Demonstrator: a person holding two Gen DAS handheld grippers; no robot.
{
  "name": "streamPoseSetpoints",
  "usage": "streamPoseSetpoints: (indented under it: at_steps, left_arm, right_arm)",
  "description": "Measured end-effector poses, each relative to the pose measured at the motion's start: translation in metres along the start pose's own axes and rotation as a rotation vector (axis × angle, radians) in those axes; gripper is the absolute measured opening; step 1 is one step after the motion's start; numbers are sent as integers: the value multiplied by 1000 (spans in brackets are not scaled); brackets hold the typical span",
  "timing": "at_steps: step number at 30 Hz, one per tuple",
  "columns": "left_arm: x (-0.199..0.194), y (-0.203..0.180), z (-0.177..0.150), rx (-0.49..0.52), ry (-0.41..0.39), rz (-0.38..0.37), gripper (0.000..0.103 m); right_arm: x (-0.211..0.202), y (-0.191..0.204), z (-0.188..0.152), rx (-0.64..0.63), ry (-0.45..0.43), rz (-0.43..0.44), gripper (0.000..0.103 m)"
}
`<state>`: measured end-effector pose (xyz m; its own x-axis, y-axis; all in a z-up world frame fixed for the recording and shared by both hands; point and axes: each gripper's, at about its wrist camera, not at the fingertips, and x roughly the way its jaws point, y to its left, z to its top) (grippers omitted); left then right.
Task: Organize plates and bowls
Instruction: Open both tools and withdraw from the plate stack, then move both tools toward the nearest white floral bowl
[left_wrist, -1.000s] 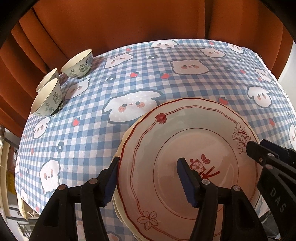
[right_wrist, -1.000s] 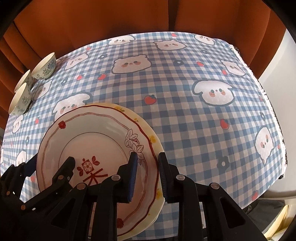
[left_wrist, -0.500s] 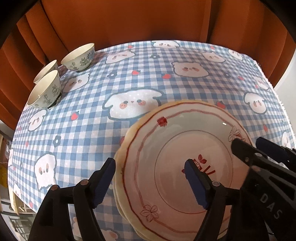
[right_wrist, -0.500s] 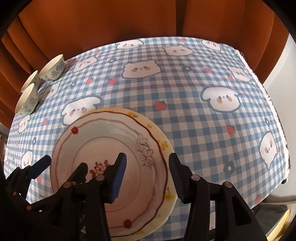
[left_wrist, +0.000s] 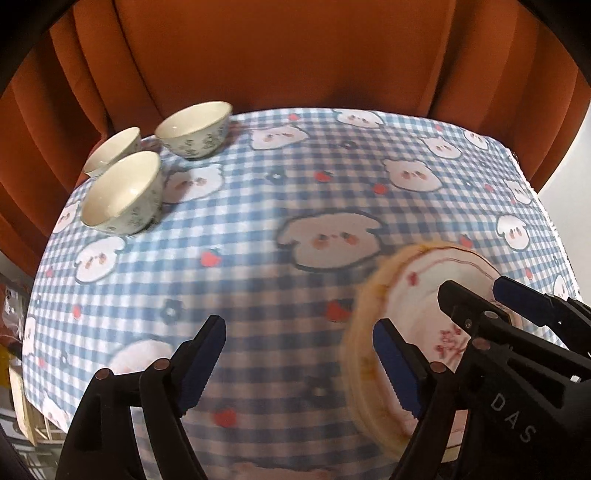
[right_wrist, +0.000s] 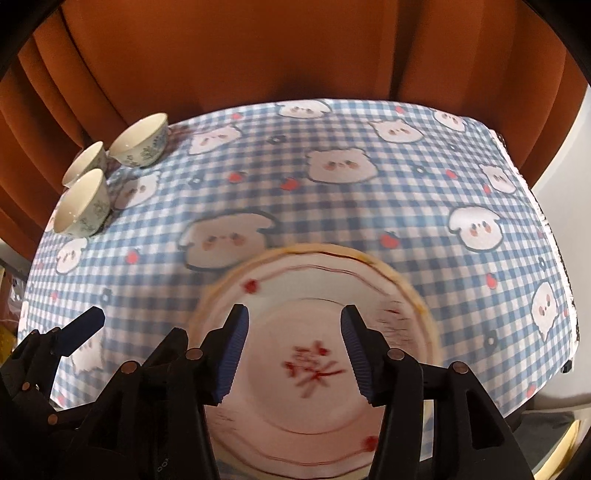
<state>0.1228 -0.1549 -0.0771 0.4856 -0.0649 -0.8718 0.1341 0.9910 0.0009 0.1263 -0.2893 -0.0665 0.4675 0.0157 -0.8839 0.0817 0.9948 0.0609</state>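
Right wrist view: right gripper (right_wrist: 293, 345) fingers, just opening, hang released above the stacked plates (right_wrist: 314, 373); left gripper (left_wrist: 299, 363) fingers released over the bench (left_wrist: 258, 280).

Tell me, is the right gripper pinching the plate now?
Apart. The right wrist view shows the right gripper open above the plate, its fingers off the rim.

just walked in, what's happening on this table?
A person with a gripper in each hand is tidying plates and bowls on a checked tablecloth. Both grippers have just been opening and now hold nothing: the right gripper hangs open above the stacked plates, and the left gripper is open over bare cloth beside the stack. Three bowls sit clustered at the far left corner, not yet stacked.
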Motion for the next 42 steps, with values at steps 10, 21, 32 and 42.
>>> streamPoseSetpoints:
  at_steps: [10, 21, 32, 42]
  left_arm:
    - [-7, 93, 15, 19, -23, -9, 83]
    - [9, 180, 23, 25, 3, 3, 82]
    - [26, 226, 51, 36, -28, 6, 79]
    - [54, 243, 86, -4, -47, 39, 70]
  right_arm:
    - [-3, 90, 14, 17, -28, 11, 64]
    - [21, 182, 24, 6, -2, 43, 67]
    - [35, 235, 54, -17, -38, -19, 67]
    - [66, 257, 101, -14, -52, -1, 67]
